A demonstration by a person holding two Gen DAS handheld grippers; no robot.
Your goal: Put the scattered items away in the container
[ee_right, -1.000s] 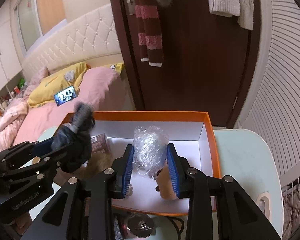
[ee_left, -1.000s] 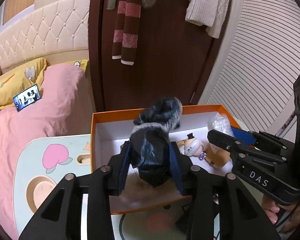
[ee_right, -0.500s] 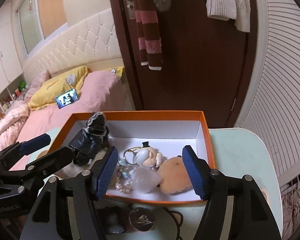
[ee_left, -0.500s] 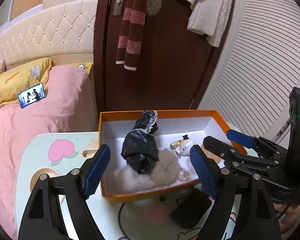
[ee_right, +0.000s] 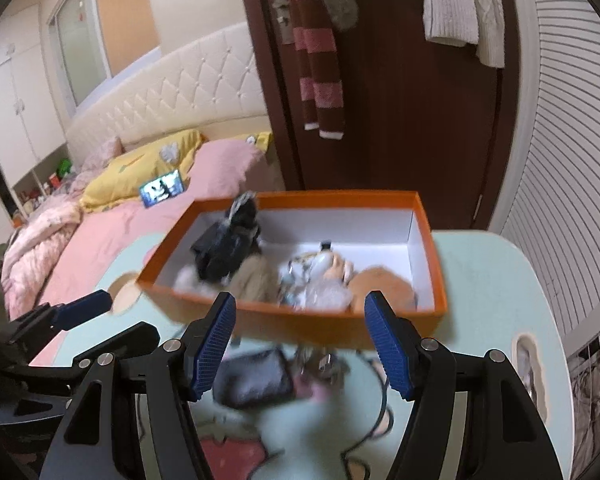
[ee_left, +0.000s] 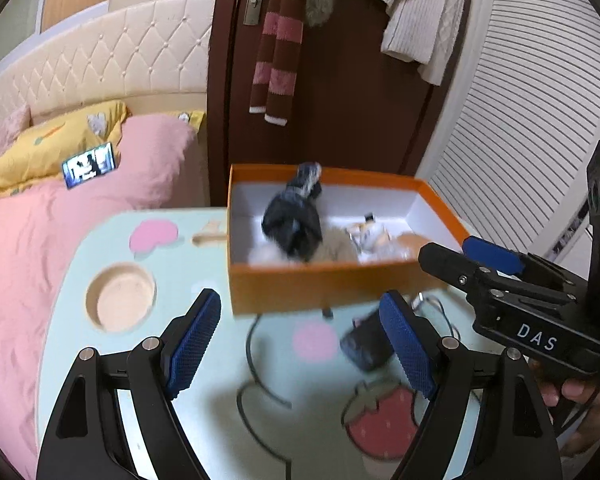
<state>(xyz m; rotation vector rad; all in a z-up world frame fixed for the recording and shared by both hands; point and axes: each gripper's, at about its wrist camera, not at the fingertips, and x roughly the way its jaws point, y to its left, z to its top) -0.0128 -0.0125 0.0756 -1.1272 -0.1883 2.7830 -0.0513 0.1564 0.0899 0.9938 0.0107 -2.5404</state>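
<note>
The orange box point(ee_left: 332, 284) is sitting on the pale green tabletop point(ee_left: 204, 364), holding a black bundle point(ee_left: 294, 226), a small doll point(ee_right: 320, 264) and a tan plush piece point(ee_right: 384, 280), while a dark pouch point(ee_right: 256, 376) and a black cable point(ee_left: 256, 372) are lying just in front of it. Both the left claw point(ee_left: 300, 344) and right claw point(ee_right: 300, 344) are gaping wide, having just been opening, nothing between the pads. "DAS" is showing on the right claw's side; beyond, a phone point(ee_left: 89, 165) is lying on the pink bed point(ee_left: 32, 240).

The box point(ee_left: 332, 284) is orange outside and white inside. The table point(ee_left: 204, 400) beneath it is pale mint with pink hearts and a red strawberry point(ee_left: 384, 424). Behind the box hangs a maroon-and-pink striped scarf point(ee_left: 276, 48).
</note>
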